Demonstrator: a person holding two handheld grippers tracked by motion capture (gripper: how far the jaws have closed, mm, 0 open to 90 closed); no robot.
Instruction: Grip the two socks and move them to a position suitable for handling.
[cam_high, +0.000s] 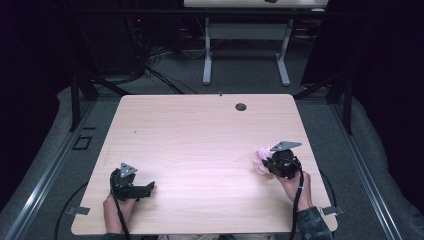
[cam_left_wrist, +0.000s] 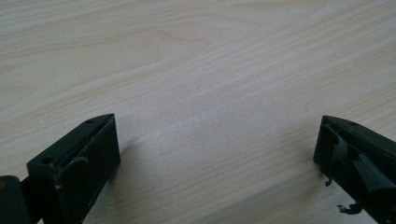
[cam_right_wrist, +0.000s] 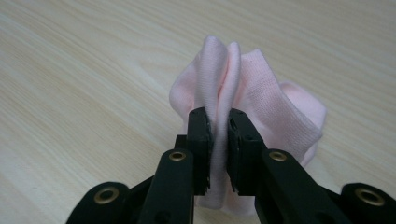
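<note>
Pink knitted cloth (cam_right_wrist: 261, 100) is bunching up between the jaws of the right gripper (cam_right_wrist: 218, 122), and we are seeing it pinched there in a tall fold, the pads pressing on the fabric from both sides with only the thickness of the cloth between them. The rest of the cloth is spilling out beyond and to one side of the jaws in soft rounded folds, its lower edge lying on the wooden table (cam_right_wrist: 70, 93). From the high view we are finding the cloth (cam_high: 260, 159) toward the right side of the table (cam_high: 200, 135), near the right edge and somewhat closer to the person's side than to the far side, with the right gripper (cam_high: 272, 162) just beside it and the person's right hand (cam_high: 295, 182) holding it from behind.

Moving outward, we are seeing the left gripper (cam_high: 145, 189) resting low over the near left part of the table, well apart from the cloth, the left hand (cam_high: 117, 207) behind it. In its own view the left gripper (cam_left_wrist: 217, 140) is standing with its jaws spread wide, with bare pale wood (cam_left_wrist: 201, 70) between them.

A small dark round hole (cam_high: 241, 106) is sitting near the table's far edge.
</note>
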